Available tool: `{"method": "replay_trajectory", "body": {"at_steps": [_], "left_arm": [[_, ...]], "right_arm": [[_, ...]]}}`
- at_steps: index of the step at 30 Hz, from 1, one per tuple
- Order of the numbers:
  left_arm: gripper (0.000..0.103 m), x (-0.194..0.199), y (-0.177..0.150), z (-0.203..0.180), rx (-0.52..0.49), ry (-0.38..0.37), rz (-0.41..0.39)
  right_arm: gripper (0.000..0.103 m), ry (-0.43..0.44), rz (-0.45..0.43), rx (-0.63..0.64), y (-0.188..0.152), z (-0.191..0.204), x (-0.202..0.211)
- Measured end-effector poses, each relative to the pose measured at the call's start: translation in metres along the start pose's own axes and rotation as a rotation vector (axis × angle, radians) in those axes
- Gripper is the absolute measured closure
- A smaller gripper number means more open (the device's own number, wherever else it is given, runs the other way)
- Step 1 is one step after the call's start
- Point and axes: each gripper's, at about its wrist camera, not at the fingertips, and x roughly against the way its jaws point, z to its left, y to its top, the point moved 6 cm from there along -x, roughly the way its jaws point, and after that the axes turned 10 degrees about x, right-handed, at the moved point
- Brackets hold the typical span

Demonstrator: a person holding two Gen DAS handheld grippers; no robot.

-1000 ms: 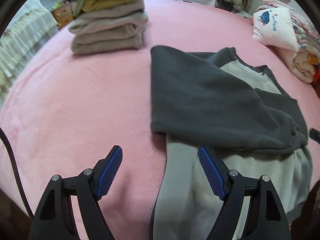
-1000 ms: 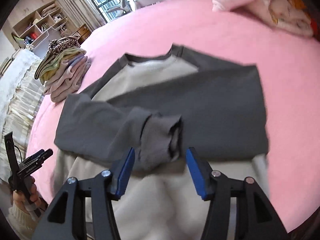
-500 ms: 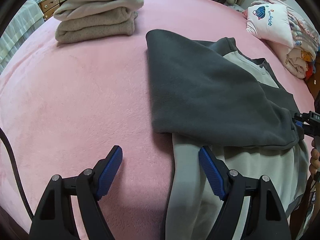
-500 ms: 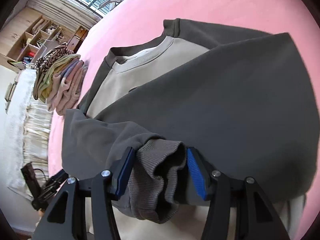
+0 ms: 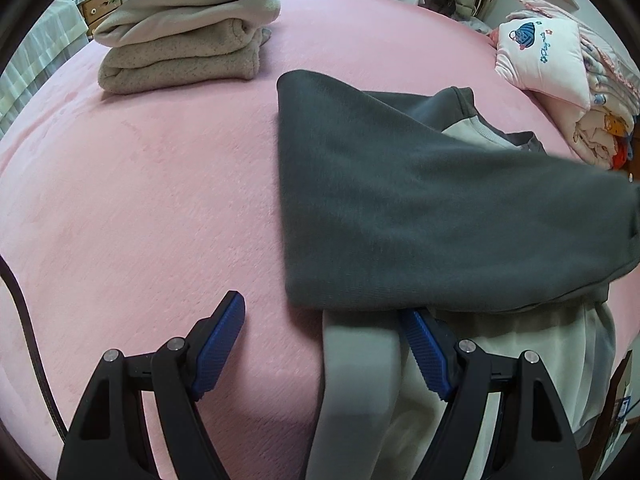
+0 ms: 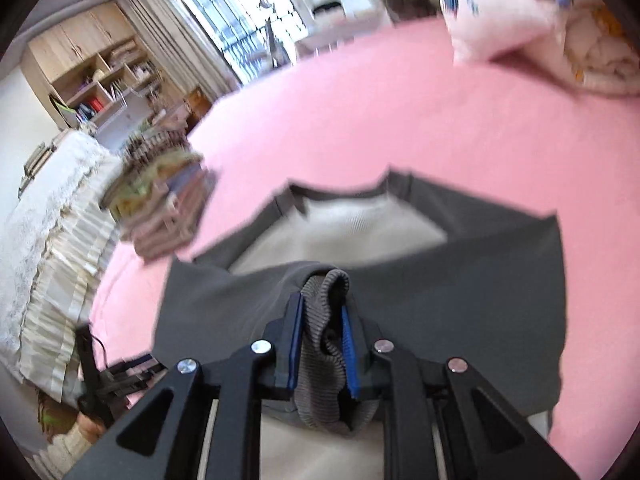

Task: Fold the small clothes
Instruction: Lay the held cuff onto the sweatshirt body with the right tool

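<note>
Since a second ago, my right claw (image 6: 320,344) has just been closing and now pinches the ribbed cuff (image 6: 320,308) of the dark sleeve (image 5: 440,216), which has come up off the sweatshirt's pale body (image 5: 500,344).

Left wrist view: my left claw (image 5: 324,344) stands wide apart, gripping nothing, low over the near edge of the pink bed (image 5: 160,200). Its right pad (image 5: 424,352) sits just at the sleeve's folded near edge, over the pale hem strip (image 5: 356,360); the left pad (image 5: 218,344) is over bare blanket. Open pink surface runs left and far toward the stack of folded clothes (image 5: 184,44). Unfolded garments (image 5: 560,64) are piled at the far right.

Right wrist view, blurred: the sweatshirt (image 6: 360,236) lies mid-bed, collar far, the sleeve drawn across it to my clamped claw. Bare pink lies beyond the collar and to the right. The folded stack (image 6: 164,208) sits at the left edge; the other claw shows near left.
</note>
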Motion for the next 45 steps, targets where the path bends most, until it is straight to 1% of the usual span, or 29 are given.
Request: {"method": "replay_trajectory", "body": {"at_steps": [3, 7, 10, 13, 15, 17, 18, 19, 21, 22, 23, 25, 29, 31, 33, 35, 37, 39, 40, 41, 44, 45], "left_arm": [[0.025, -0.001, 0.002, -0.007, -0.009, 0.003, -0.012], [0.025, -0.003, 0.006, -0.012, -0.004, 0.027, -0.039], [0.025, -0.001, 0.014, -0.01, 0.029, 0.055, -0.081], [0.025, 0.001, 0.021, -0.004, 0.068, 0.082, -0.121], [0.031, 0.003, 0.024, 0.0, 0.09, 0.083, -0.139], [0.051, 0.001, 0.024, 0.002, 0.103, 0.049, -0.13], [0.057, 0.0, 0.023, 0.002, 0.1, 0.047, -0.126], [0.061, -0.001, 0.022, 0.005, 0.092, 0.052, -0.124], [0.064, -0.001, 0.02, 0.001, 0.071, 0.075, -0.133], [0.066, 0.0, 0.016, -0.003, 0.063, 0.079, -0.136], [0.067, -0.001, 0.015, -0.004, 0.056, 0.082, -0.136], [0.067, -0.002, 0.013, -0.01, 0.027, 0.098, -0.138], [0.067, -0.003, 0.008, -0.02, -0.039, 0.12, -0.133], [0.066, -0.003, 0.005, -0.022, -0.064, 0.138, -0.134], [0.064, -0.004, 0.004, -0.022, -0.071, 0.147, -0.13], [0.059, -0.003, 0.003, -0.021, -0.066, 0.151, -0.114], [0.055, 0.001, 0.001, -0.019, -0.075, 0.155, -0.095], [0.054, 0.009, -0.004, -0.017, -0.097, 0.149, -0.083], [0.054, 0.014, -0.007, -0.016, -0.11, 0.144, -0.085], [0.054, 0.017, -0.008, -0.016, -0.12, 0.141, -0.088], [0.052, 0.032, -0.014, -0.014, -0.16, 0.145, -0.112], [0.052, 0.036, -0.016, -0.012, -0.166, 0.149, -0.118]], "right_arm": [[0.086, -0.017, -0.067, 0.016, 0.025, 0.012, 0.016], [0.086, -0.038, -0.14, 0.045, 0.052, 0.029, 0.03], [0.086, -0.037, -0.17, 0.054, 0.064, 0.037, 0.037], [0.086, -0.069, -0.184, 0.072, 0.067, 0.038, 0.042], [0.086, -0.095, -0.179, 0.072, 0.066, 0.032, 0.042], [0.087, -0.129, -0.166, 0.069, 0.06, 0.022, 0.042], [0.09, -0.148, -0.16, 0.068, 0.056, 0.016, 0.041], [0.099, -0.169, -0.139, 0.061, 0.049, 0.005, 0.038], [0.099, -0.181, -0.099, 0.021, 0.035, -0.015, 0.031], [0.099, -0.198, -0.077, 0.009, 0.026, -0.025, 0.027], [0.099, -0.228, -0.048, -0.002, 0.013, -0.038, 0.021], [0.099, -0.258, 0.009, -0.04, -0.012, -0.062, 0.01], [0.099, -0.272, 0.086, -0.133, -0.052, -0.098, -0.006], [0.099, -0.259, 0.118, -0.172, -0.068, -0.109, -0.015], [0.099, -0.246, 0.135, -0.178, -0.074, -0.114, -0.022], [0.097, -0.203, 0.147, -0.205, -0.078, -0.118, -0.025], [0.095, -0.188, 0.148, -0.261, -0.08, -0.126, -0.02], [0.084, -0.153, 0.137, -0.295, -0.081, -0.13, -0.012], [0.074, -0.124, 0.131, -0.302, -0.083, -0.13, -0.007], [0.067, -0.095, 0.131, -0.296, -0.085, -0.127, -0.004], [0.065, -0.022, 0.165, -0.239, -0.098, -0.11, 0.0], [0.065, -0.013, 0.178, -0.221, -0.102, -0.105, 0.0]]}}
